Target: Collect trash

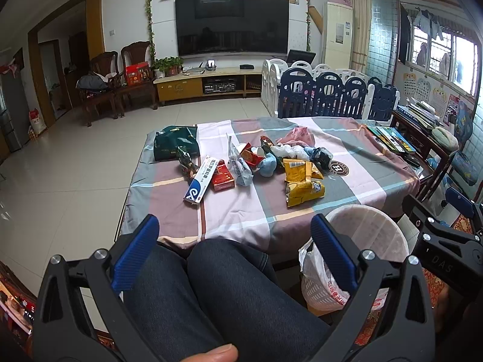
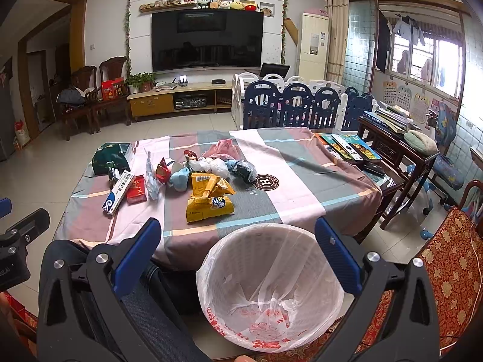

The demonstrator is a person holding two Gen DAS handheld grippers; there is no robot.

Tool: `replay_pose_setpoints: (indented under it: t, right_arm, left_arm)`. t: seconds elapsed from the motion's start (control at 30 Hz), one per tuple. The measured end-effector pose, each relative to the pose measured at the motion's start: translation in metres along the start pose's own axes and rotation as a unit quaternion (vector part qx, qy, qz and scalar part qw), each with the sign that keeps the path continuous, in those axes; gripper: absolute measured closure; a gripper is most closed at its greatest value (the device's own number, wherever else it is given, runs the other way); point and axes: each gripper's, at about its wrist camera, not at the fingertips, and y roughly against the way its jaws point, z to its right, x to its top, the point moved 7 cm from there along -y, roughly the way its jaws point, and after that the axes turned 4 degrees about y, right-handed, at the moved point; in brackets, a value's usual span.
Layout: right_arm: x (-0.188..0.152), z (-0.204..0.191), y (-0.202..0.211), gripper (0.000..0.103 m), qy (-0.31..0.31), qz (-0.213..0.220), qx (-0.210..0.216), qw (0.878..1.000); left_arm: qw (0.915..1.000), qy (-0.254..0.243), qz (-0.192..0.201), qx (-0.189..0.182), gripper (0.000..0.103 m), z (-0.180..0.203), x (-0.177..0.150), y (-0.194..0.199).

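Blue ribbed pads lined the fingers of both tools, and on each the fingers stood wide apart with nothing between them. The left gripper [image 1: 235, 252] hung low over the person's lap [image 1: 217, 295], short of the near edge of the worktop [image 1: 377, 163]. The right gripper [image 2: 238, 255] hung above the bin [image 2: 217, 256], a white basket lined with a thin plastic bag printed in red, which stood on the floor just beside the worktop's near edge and the person's knee. The bag looked empty as far as its inside showed.

Farther out, the trash lay in a loose heap on the checked cloth, toward the left half of the worktop. Nearest the bin were the yellow snack bags [image 2: 209, 199], crumpled and overlapping. Left of them lay a red box [image 2: 137, 191] and a long blue-and-white box [image 2: 118, 193], touching side by side, with a clear wrapper [image 2: 151, 178] just beside the red one. Behind came red wrappers, white crumpled plastic, a pale blue lump and a pink bag; at the far left corner a dark green bag [image 2: 110, 155]. Books [image 2: 350, 147] at the right edge seemed not to be trash.

By the look of it, collecting had not yet begun: this was the ready stance before a first reach. The next move probably called for one gripper to go forward over the edge, close on a near piece such as the yellow bags, and carry it back over the bin's mouth.
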Motion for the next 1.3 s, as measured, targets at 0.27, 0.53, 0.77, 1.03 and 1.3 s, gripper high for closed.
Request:
replay_pose_setpoints:
  t: [0.27,0.53,0.77,1.03,1.3]
  right_arm:
    - [0.0,0.0,0.001,0.003,0.0,0.0,0.0,1.0]
    - [0.0,0.0,0.001,0.003,0.001,-0.001,-0.001,1.0]
    - [-0.003,0.0,0.0,0.003,0.0,-0.006,-0.001,1.0]
    - [-0.003,0.001,-0.002,0.003,-0.002,-0.007,-0.002,1.0]
    - [-0.005,0.003,-0.003,0.003,-0.003,-0.011,-0.003,1.0]
  left_arm:
    - [1.0,0.0,-0.004,-0.001,0.003,0.0,-0.008,-0.001]
    - [1.0,0.001,-0.007,-0.001,0.003,0.001,-0.014,-0.003]
    - [1.0,0.0,-0.007,-0.001,0.003,0.001,-0.011,-0.003]
    - [1.0,0.0,-0.008,-0.001,0.003,0.0,-0.01,-0.004]
    - [0.9999,0.0,-0.011,0.0,0.003,0.0,-0.019,-0.002]
